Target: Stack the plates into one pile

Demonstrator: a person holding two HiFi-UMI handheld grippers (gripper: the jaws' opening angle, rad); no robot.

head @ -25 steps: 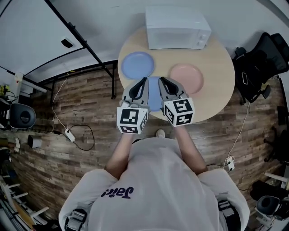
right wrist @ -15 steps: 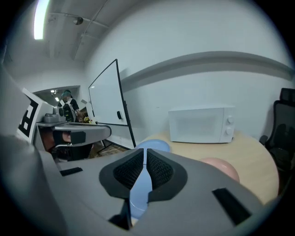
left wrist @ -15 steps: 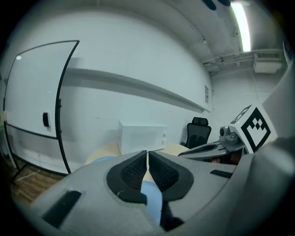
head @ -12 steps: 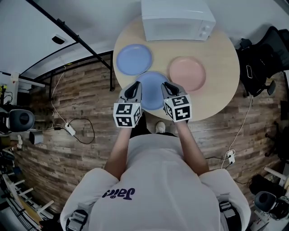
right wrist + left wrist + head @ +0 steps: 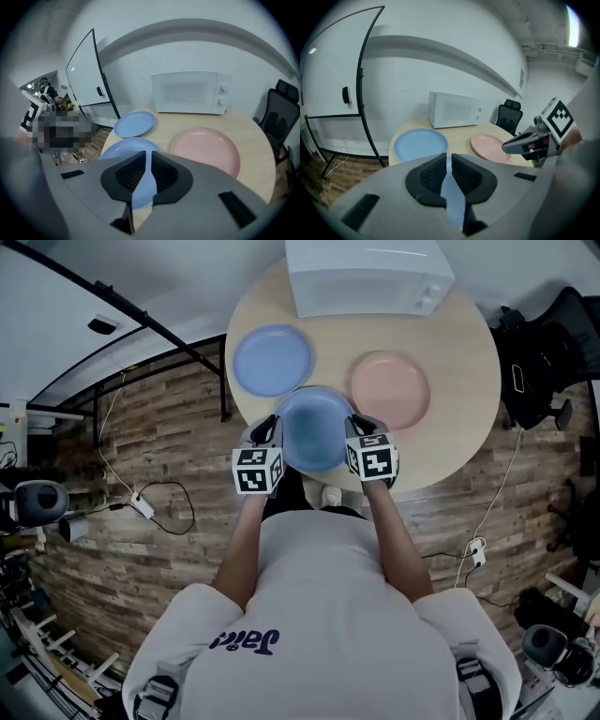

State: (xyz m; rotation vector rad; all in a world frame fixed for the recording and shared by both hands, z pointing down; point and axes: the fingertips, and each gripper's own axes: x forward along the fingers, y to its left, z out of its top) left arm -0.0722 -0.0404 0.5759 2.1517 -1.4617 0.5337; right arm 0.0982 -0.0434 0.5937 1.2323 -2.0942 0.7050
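Three plates lie on the round wooden table (image 5: 469, 352): a blue plate (image 5: 272, 360) at the back left, a second blue plate (image 5: 314, 427) at the front edge, and a pink plate (image 5: 390, 388) on the right. My left gripper (image 5: 265, 432) hangs just left of the front blue plate, shut and empty. On that plate's right side is my right gripper (image 5: 358, 427), also shut with nothing held. In the left gripper view the back blue plate (image 5: 421, 144) and pink plate (image 5: 490, 146) lie beyond the shut left gripper (image 5: 449, 159). The right gripper view shows the front blue plate (image 5: 126, 150) under the shut right gripper (image 5: 148, 157).
A white microwave (image 5: 367, 277) stands at the table's back edge. A black office chair (image 5: 548, 352) sits to the right of the table. A whiteboard stand (image 5: 141, 329) and cables on the wooden floor (image 5: 150, 512) are to the left.
Both grippers have come down and spread apart, from above the front blue plate to either side of it near the table edge. Both jaws stayed shut.
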